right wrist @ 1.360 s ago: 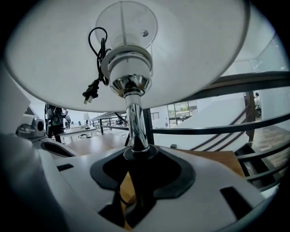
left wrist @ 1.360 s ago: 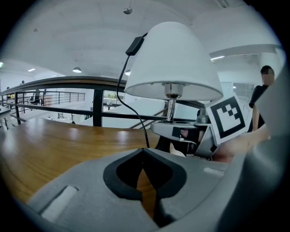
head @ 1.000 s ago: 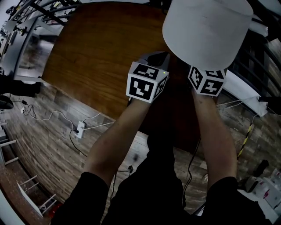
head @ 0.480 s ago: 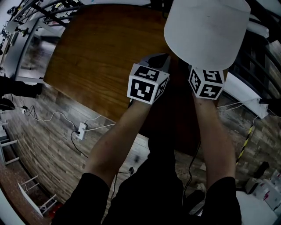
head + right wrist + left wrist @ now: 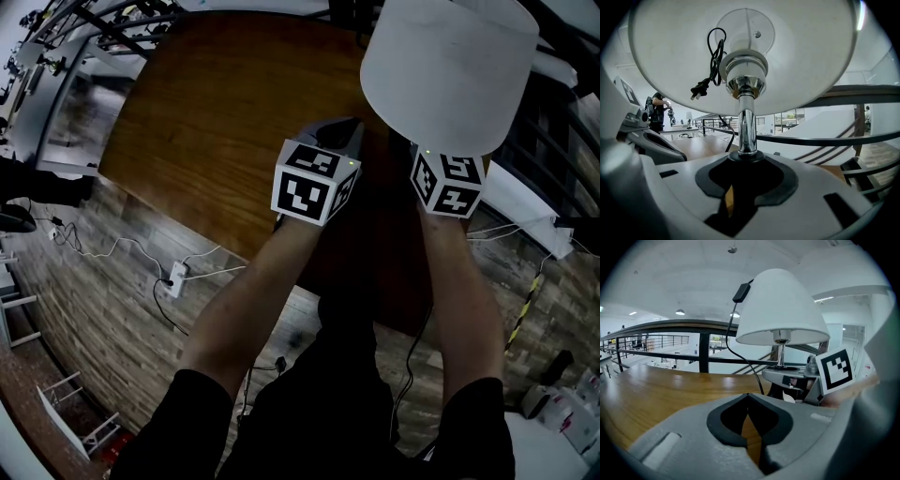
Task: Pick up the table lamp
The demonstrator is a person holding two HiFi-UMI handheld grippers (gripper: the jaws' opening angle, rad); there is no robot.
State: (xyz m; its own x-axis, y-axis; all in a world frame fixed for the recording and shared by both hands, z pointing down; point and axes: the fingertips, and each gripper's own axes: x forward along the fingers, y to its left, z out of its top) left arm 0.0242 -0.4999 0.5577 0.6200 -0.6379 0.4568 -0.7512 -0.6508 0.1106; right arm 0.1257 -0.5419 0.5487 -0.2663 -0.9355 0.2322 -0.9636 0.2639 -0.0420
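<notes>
Seen along the right gripper: clamped on the table lamp low on its chrome stem, with both pads closed round the dark collar at the foot of that stem. Stands upright, long axis running straight up from those jaws into the white shade overhead. Sits over the far right part of the wooden table. No telling from any view about contact between the lamp's foot and the wood.

Seen along the left gripper: jaws together with nothing between them, only a sliver of table visible through the slit. Hovers just left of the right gripper, near it but apart, with the lamp to its right and a little farther off. Takes no part in the grip.

Probably a straight lift along the stem's axis next, by the right hand alone, as the nearer one and the one already on the lamp. Calls for keeping the stem vertical, because of the wide shade's bulk high above so low a grip. Worth minding the black cord, trailing down past the shade's left side toward the table, and the plug dangling up under the shade
</notes>
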